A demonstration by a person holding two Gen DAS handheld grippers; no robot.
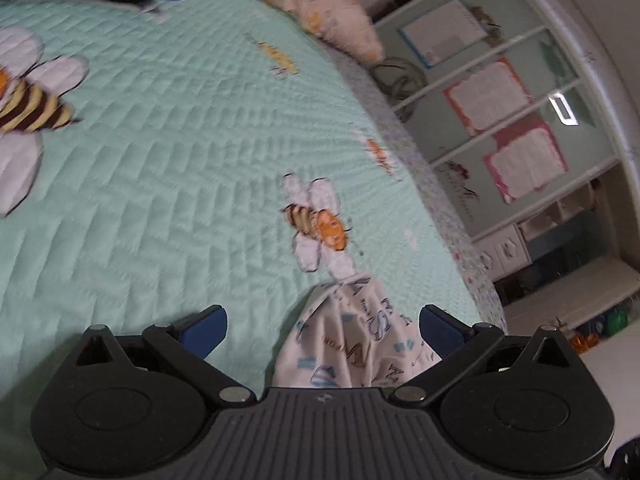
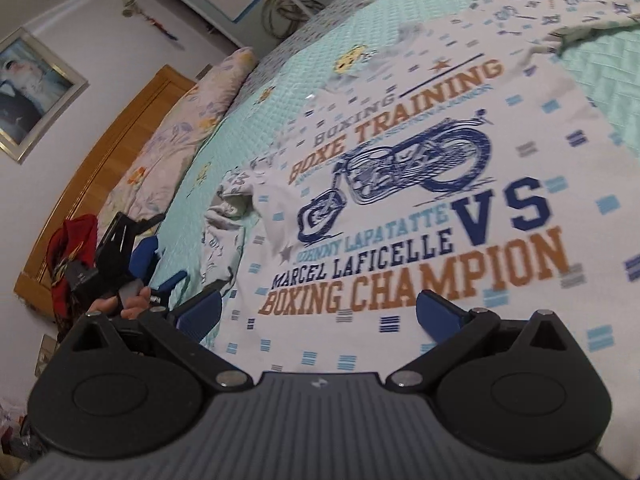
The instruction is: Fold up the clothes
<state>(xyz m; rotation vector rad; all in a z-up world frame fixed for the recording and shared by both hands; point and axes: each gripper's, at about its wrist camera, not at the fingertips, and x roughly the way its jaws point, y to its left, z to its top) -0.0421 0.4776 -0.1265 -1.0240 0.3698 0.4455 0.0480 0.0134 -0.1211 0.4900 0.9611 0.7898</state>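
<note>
Right now we see the printed T-shirt (image 2: 420, 168) spread flat on the bed (image 1: 160, 160), under the spread-apart right tongs (image 2: 318, 312); left tongs (image 1: 322, 322) apart too, shirt corner between.

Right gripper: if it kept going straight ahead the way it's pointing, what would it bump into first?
Most likely the white printed T-shirt spread on the bed; the open right gripper points down at its lower print, though depth is unclear.
</note>
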